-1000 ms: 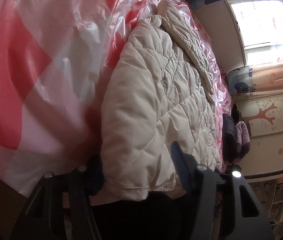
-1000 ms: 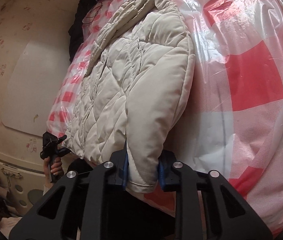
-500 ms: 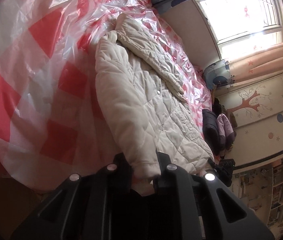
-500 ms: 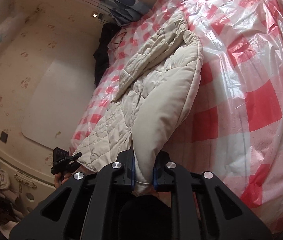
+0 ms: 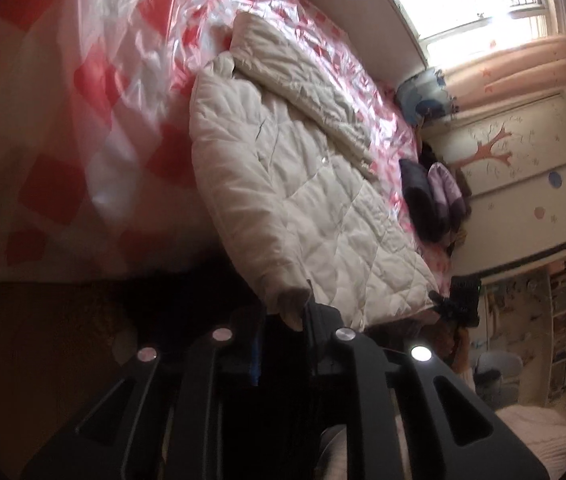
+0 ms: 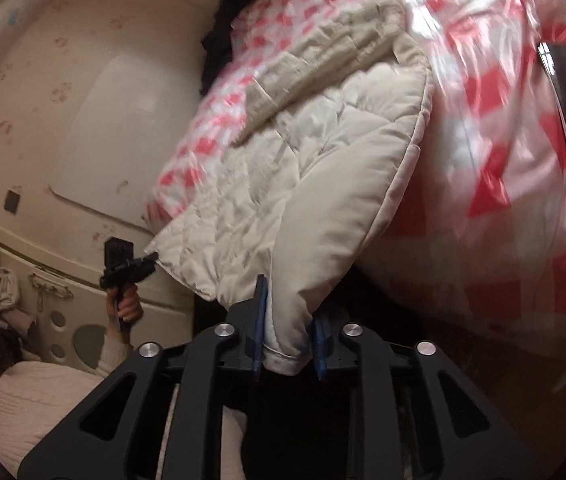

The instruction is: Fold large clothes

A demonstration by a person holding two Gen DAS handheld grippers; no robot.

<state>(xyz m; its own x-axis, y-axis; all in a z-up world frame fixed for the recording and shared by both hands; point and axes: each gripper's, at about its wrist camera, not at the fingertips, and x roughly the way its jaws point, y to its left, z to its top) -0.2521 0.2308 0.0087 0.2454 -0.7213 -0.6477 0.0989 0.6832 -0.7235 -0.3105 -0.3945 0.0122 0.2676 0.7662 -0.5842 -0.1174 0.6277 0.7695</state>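
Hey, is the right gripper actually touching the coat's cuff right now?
Touching. The right wrist view shows the right gripper with its jaws pressed against both sides of the coat at the cuff.

Black skeletal left tongs [image 5: 283,320] and right tongs [image 6: 287,330], silver screws, blue pads [image 6: 259,320]; cream cable-knit sleeve [image 6: 111,354].
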